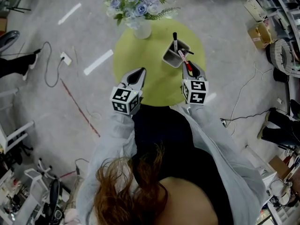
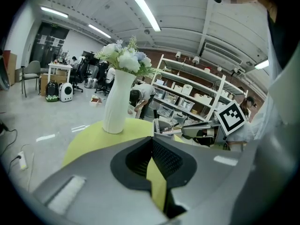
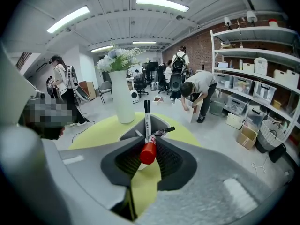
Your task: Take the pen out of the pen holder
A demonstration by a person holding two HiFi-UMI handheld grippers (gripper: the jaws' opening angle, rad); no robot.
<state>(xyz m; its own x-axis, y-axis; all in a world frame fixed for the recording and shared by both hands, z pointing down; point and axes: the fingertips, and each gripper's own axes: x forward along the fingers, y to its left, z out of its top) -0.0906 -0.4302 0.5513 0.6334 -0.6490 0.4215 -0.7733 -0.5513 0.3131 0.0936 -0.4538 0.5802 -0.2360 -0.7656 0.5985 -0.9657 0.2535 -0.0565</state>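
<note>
Right hand-held gripper: I'm pinching the red pen, jaws narrow.
Pen holder: sitting just ahead.
Left hand-held gripper: closed, empty.
Risk: I'm guessing the pen's far end snags the rim, tipping the holder.

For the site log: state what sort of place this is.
Likely a shared workshop or lab office: open shelving stacked with storage boxes, loose cables across the bare floor, and a desk and chair at the back.
</note>
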